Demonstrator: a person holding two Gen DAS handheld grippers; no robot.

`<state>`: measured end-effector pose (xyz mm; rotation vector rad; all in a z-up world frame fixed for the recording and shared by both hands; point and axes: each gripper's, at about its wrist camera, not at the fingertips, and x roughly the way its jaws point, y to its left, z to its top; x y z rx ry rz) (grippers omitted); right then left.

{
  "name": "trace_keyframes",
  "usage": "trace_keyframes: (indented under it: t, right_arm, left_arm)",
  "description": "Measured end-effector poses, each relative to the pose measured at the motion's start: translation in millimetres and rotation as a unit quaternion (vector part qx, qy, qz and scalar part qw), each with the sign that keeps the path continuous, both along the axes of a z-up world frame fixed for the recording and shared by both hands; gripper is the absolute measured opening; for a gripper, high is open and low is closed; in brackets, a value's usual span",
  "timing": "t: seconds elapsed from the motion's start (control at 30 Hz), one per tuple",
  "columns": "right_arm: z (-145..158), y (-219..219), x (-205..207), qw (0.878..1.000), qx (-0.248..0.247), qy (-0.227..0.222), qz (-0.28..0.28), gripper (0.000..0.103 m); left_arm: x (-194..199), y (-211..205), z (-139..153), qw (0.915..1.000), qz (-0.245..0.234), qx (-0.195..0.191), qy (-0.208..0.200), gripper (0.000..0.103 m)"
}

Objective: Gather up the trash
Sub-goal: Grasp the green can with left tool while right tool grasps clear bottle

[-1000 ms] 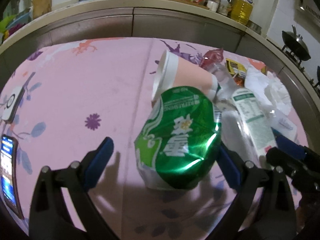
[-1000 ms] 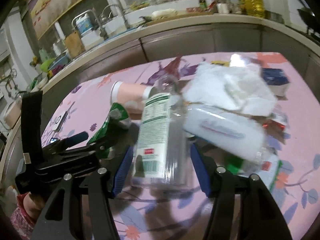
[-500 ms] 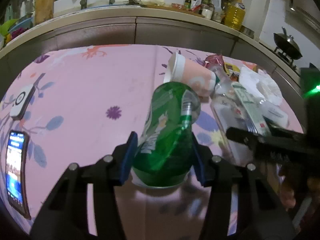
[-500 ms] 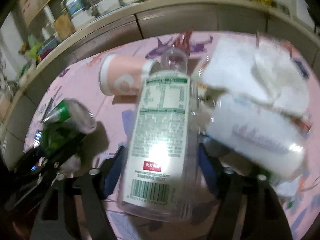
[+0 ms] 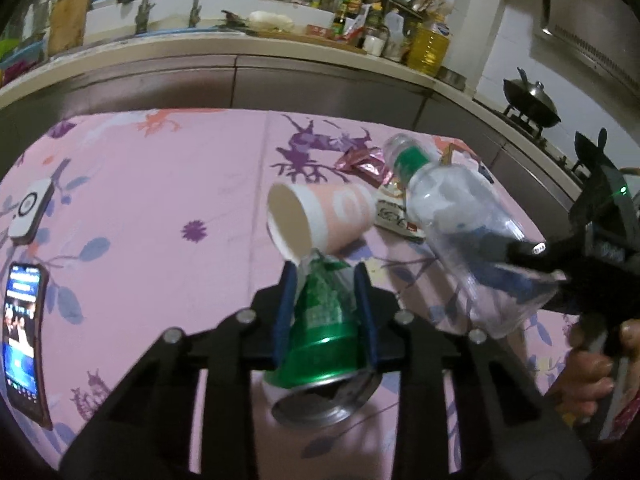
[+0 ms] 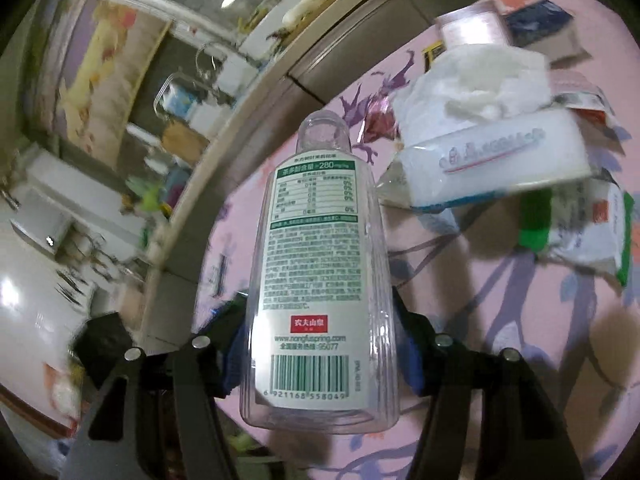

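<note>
Your left gripper point(image 5: 325, 312) is clamped on a squashed green can point(image 5: 324, 332). The can sits between the two blue pads, with its shiny silver end toward you. It is held up above the pink desk point(image 5: 160, 184).

Just past the can, at 12 o'clock, a pink cup point(image 5: 320, 216) lies on its side on the desk. Its open mouth points toward 9 o'clock. Shiny pink wrappers point(image 5: 360, 162) lie behind the cup, at 1 o'clock. A phone point(image 5: 22, 340) with a lit screen lies at 9 o'clock near the desk's edge, and a small white gadget point(image 5: 30, 212) lies above it, at 10 o'clock.

Your right gripper point(image 6: 320, 340) is clamped on a clear bottle point(image 6: 320, 260). Its pads press the bottle's sides near the bottom. The bottle's neck points away from you, toward 12 o'clock. It has a white and green label with a barcode. In the left view the bottle point(image 5: 460, 232) hangs in the air at 3 o'clock, tilted, with your right hand point(image 5: 592, 364) behind it.

Beyond the bottle, at 2 o'clock, there are white tissues point(image 6: 476, 76) on a white pack point(image 6: 492, 160). A white and green packet point(image 6: 580, 232) lies at 3 o'clock.
</note>
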<state>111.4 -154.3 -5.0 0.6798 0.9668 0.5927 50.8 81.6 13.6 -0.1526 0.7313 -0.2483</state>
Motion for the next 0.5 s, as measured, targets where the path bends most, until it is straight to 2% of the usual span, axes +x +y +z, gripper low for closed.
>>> trace_keyframes:
  t: [0.17, 0.2, 0.23, 0.3, 0.4, 0.47, 0.5]
  right_arm:
    - [7.1, -19.3, -6.6, 0.998, 0.061, 0.006, 0.003, 0.058]
    - [5.8, -19.3, -6.2, 0.997, 0.072, 0.01, 0.008, 0.058]
    - [2.5, -18.4, -5.4, 0.996, 0.085, 0.018, 0.015, 0.058]
    - [-6.3, -14.1, -0.4, 0.993, 0.11, 0.037, 0.027, 0.058]
    - [-13.2, -7.5, 2.3, 0.99, 0.125, 0.055, 0.041, 0.058]
    - [-13.2, -2.4, 3.4, 0.989, 0.125, 0.058, 0.05, 0.058]
    - [-12.8, -1.3, 3.2, 0.989, 0.127, 0.058, 0.053, 0.058]
  left_arm:
    - [4.6, -10.5, -5.0, 0.9996, 0.011, 0.024, 0.004, 0.03]
    - [5.5, -9.2, -7.5, 0.9995, 0.011, 0.027, 0.012, 0.038]
    - [7.1, -9.6, -11.1, 0.9991, 0.013, 0.032, 0.024, 0.051]
    - [7.6, -6.5, -18.7, 0.9987, 0.019, 0.03, 0.036, 0.058]
    - [6.9, -5.0, -28.6, 0.998, 0.018, 0.038, 0.046, 0.058]
    - [5.4, -4.7, -32.8, 0.9979, 0.013, 0.045, 0.045, 0.049]
    - [4.6, -4.3, -32.6, 0.998, 0.01, 0.044, 0.043, 0.048]
